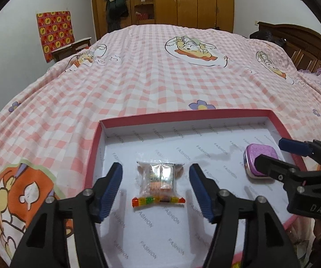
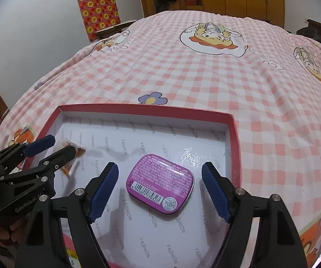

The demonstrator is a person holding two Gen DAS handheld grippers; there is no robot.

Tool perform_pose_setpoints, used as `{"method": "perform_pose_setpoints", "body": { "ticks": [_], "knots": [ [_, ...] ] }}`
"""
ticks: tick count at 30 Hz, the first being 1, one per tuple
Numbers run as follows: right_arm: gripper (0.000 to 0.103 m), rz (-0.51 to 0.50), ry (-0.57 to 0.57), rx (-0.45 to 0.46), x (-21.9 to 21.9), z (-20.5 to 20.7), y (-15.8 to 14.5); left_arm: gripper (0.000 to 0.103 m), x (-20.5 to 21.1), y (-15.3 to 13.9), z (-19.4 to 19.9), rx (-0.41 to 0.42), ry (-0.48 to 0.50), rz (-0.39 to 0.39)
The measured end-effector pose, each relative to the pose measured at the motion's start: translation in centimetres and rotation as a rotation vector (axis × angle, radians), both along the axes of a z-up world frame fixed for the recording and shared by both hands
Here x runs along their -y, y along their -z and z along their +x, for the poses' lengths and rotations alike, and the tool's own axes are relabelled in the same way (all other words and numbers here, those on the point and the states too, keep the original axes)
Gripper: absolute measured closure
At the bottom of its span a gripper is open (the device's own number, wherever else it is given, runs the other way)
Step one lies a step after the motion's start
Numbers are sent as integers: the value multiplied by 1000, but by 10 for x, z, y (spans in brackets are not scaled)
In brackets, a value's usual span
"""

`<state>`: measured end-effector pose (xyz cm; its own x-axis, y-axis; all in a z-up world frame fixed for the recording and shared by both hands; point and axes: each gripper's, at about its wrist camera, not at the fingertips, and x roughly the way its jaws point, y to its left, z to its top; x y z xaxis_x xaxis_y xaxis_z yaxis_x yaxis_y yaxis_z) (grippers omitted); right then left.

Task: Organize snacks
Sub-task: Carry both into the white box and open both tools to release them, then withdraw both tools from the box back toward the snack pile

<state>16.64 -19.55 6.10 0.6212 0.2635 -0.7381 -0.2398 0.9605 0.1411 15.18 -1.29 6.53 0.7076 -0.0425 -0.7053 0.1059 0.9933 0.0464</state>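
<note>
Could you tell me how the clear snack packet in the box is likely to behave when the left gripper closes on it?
The snack packet looks like thin crinkled film, so it would probably flex rather than stay stiff. Its glossy wrap may slip against the left gripper, whose jaws stand open on either side. Lying flat on the box floor, it seems unlikely to roll.

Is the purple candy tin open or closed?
Closed. The purple tin lies flat in the red box, barcode side up, no gap showing.

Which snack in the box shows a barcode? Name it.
The purple tin, lying flat between the right tool's open fingers. The clear packet, between the left tool's fingers, shows a striped edge instead.
</note>
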Motion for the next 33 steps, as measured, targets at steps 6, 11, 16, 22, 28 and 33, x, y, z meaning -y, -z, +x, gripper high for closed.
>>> {"method": "perform_pose_setpoints", "body": {
  "ticks": [6, 11, 16, 22, 28, 33],
  "knots": [
    [24, -10, -12, 19, -1, -14, -9, 34, -3, -10, -17, -5, -4, -32],
    [24, 9, -12, 34, 0, -28, -18, 34, -5, -18, -33, 8, -7, -32],
    [24, 22, -15, 43, 1, -45, -23, 34, -9, -25, -50, 1, -5, -64],
    [24, 20, -26, 65, -1, -67, -31, 34, -11, -34, -72, 19, -3, -62],
    [24, 15, -36, 82, -4, -89, -37, 34, -19, -42, -92, 29, -12, -76],
    [24, 5, -49, 81, -9, -105, -37, 34, -27, -44, -108, 10, -22, -85]
  ]
}}
